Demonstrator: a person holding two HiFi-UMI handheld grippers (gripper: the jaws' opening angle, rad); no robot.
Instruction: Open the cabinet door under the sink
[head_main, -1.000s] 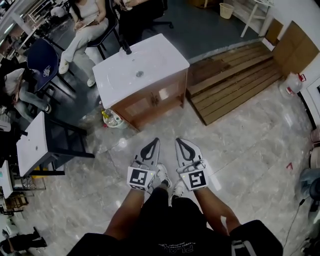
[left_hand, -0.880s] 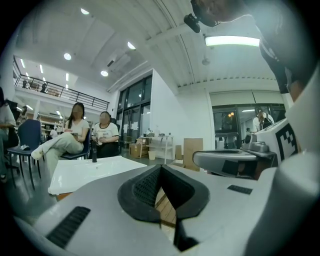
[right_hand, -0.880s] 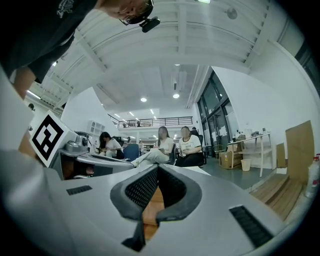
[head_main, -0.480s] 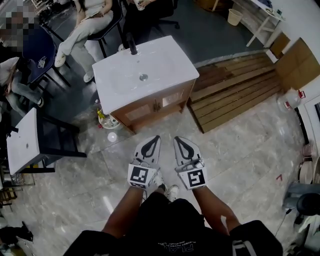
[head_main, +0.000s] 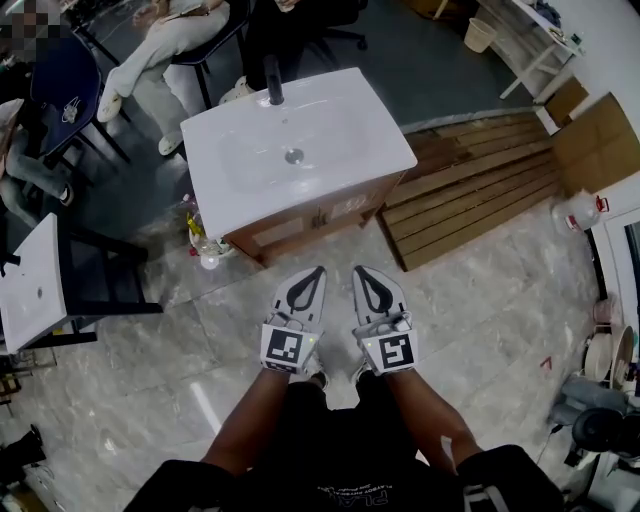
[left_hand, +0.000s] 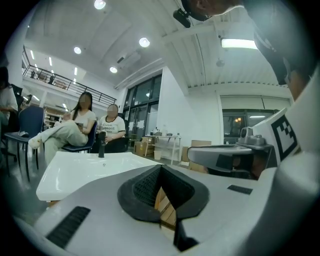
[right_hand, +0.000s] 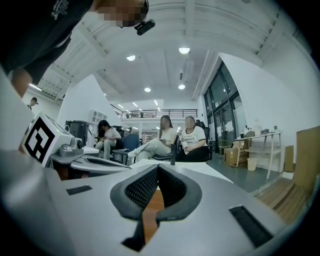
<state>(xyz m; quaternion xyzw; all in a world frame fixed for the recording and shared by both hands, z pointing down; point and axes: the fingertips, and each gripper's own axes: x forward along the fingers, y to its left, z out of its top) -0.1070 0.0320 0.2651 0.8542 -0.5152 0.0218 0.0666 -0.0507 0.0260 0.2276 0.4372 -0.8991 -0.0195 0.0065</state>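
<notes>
The fingers of my left gripper (head_main: 314, 272) are pressed together on nothing, and those of my right gripper (head_main: 360, 272) likewise. Both point, side by side above the grey marble floor (head_main: 500, 290), at the closed brown wooden cabinet door (head_main: 285, 230) under the white rectangular sink (head_main: 300, 140), near it but not touching.

Pale marble-look floor (head_main: 200, 340) carries the sink cabinet (head_main: 300, 215), with bottles (head_main: 203, 240) at its left foot and a wooden pallet (head_main: 480, 185) just beside its right; farther back stand chairs (head_main: 65, 95) and a bin (head_main: 480, 34)
</notes>
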